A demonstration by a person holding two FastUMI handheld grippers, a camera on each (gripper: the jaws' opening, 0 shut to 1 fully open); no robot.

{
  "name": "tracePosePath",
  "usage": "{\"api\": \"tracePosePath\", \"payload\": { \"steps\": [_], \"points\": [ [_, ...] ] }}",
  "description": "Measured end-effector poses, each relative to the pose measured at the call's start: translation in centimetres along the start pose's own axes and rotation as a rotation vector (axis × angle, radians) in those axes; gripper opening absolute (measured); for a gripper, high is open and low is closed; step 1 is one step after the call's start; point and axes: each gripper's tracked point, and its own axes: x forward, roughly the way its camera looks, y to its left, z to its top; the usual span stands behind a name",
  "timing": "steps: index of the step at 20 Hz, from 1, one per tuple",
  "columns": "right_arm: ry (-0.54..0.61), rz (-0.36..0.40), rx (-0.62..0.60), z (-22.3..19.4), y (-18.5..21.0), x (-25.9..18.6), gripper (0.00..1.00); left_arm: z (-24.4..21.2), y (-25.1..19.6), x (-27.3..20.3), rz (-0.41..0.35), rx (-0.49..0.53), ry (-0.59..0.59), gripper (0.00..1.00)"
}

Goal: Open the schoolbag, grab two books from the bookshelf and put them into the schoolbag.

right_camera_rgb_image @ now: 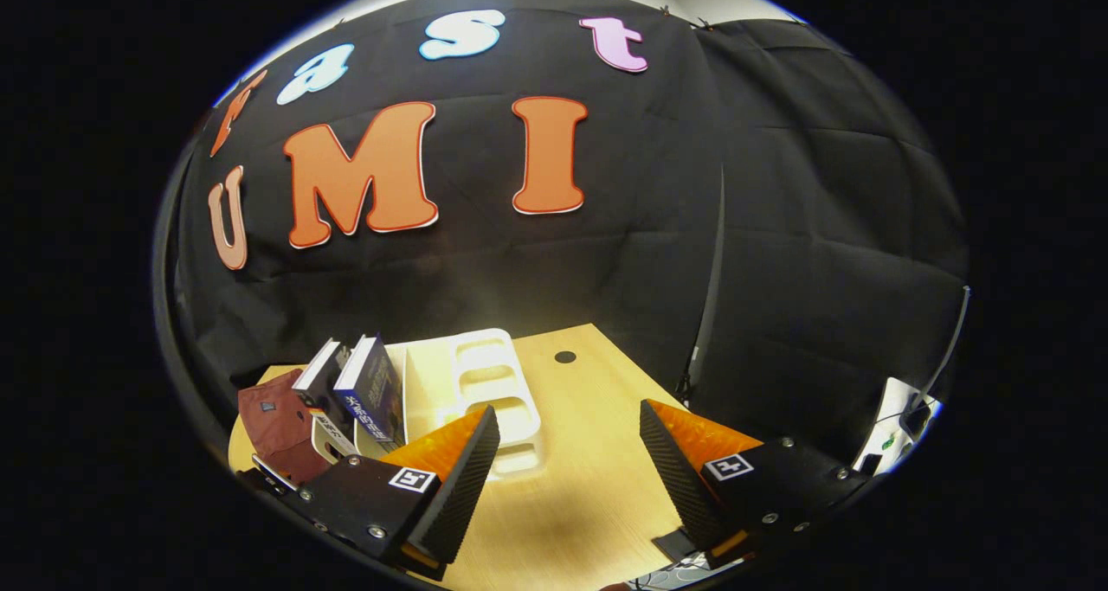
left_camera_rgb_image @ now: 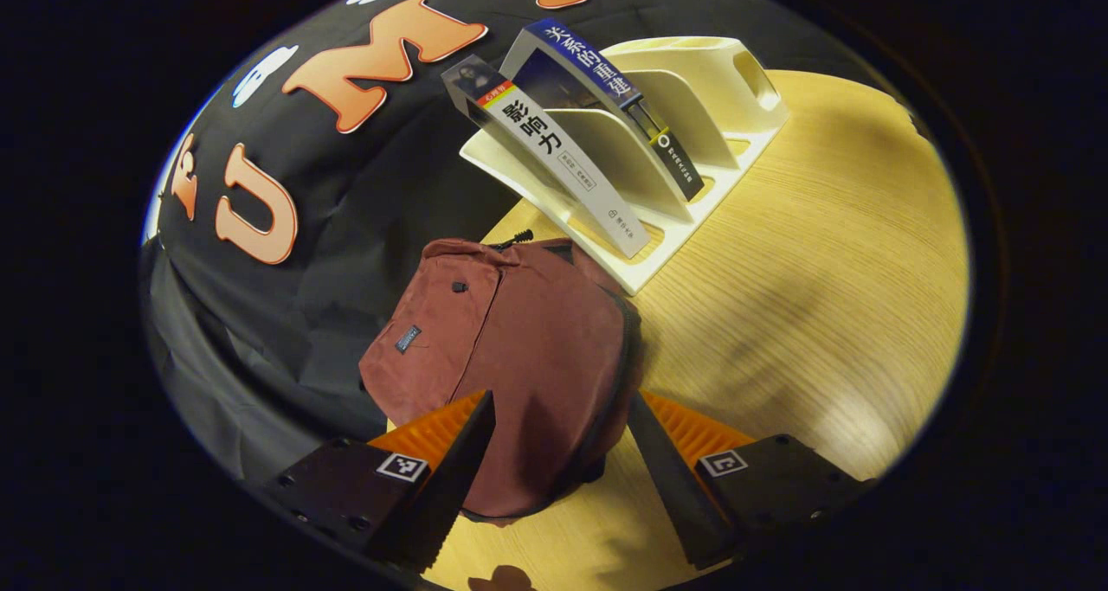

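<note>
A light wooden table (right_camera_rgb_image: pixel 589 487) is set against the booth's black cloth wall (right_camera_rgb_image: pixel 779 228). The dark red schoolbag (left_camera_rgb_image: pixel 511 349) is laid near the table's back edge, closed, touching the base of the white bookshelf (left_camera_rgb_image: pixel 692 115). Two books (left_camera_rgb_image: pixel 554 150) are leaned in the bookshelf's slots. The left gripper (left_camera_rgb_image: pixel 558 461) is held with fingers apart over the schoolbag, gripping nothing. The right gripper (right_camera_rgb_image: pixel 563 470) is held with fingers apart above bare tabletop. Open tabletop is seen right of the bookshelf.
</note>
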Motion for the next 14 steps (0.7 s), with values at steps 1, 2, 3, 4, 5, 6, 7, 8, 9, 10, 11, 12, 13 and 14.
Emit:
{"api": "tracePosePath", "payload": {
  "steps": [1,2,3,4,5,6,7,8,9,10,11,12,13,14],
  "points": [
    [0.006,-0.004,0.002,-0.2,-0.1,0.1,0.97,0.0,0.5,0.1,0.006,0.005,0.0,0.98],
    [0.013,-0.004,0.005,-0.5,-0.1,0.2,0.97,0.0,0.8,0.2,0.004,0.006,0.007,0.98],
    [0.02,-0.001,0.009,-0.6,0.1,0.4,0.97,0.2,1.2,0.1,0.005,0.004,0.005,0.98],
    [0.023,0.006,0.013,-0.7,0.5,0.6,0.97,0.5,1.6,0.0,0.006,0.005,0.002,0.98],
    [0.022,0.014,0.017,-0.7,1.0,0.7,0.96,0.7,2.2,-0.4,0.011,0.009,-0.002,0.98],
    [0.02,0.025,0.018,-0.6,1.6,0.8,0.97,1.1,2.7,-0.6,0.014,0.011,-0.011,0.98],
    [0.017,0.036,0.018,-0.5,2.1,1.0,0.97,1.5,3.3,-1.0,0.017,0.011,-0.021,0.98],
    [0.015,0.047,0.02,-0.5,2.7,1.2,0.97,1.5,3.5,-0.9,0.013,0.009,-0.023,0.98],
    [0.013,0.056,0.025,-0.4,3.1,1.3,0.97,1.2,3.4,-0.8,-0.003,0.009,-0.002,0.97],
    [0.011,0.065,0.031,-0.2,3.6,1.4,0.97,0.6,3.1,-0.7,-0.025,0.005,0.027,0.97],
    [0.01,0.073,0.037,-0.1,3.8,1.6,0.97,0.5,3.1,-0.3,-0.031,0.004,0.03,0.96],
    [0.006,0.078,0.041,0.0,4.1,1.7,0.97,0.7,2.9,0.1,-0.036,0.005,0.032,0.76],
    [0.001,0.081,0.042,0.2,4.2,1.7,0.97,0.8,3.0,-0.5,-0.036,0.013,0.035,0.56],
    [-0.003,0.082,0.042,0.4,4.2,1.8,0.97,0.8,3.0,-0.6,-0.046,0.019,0.038,0.49]
  ]
}}
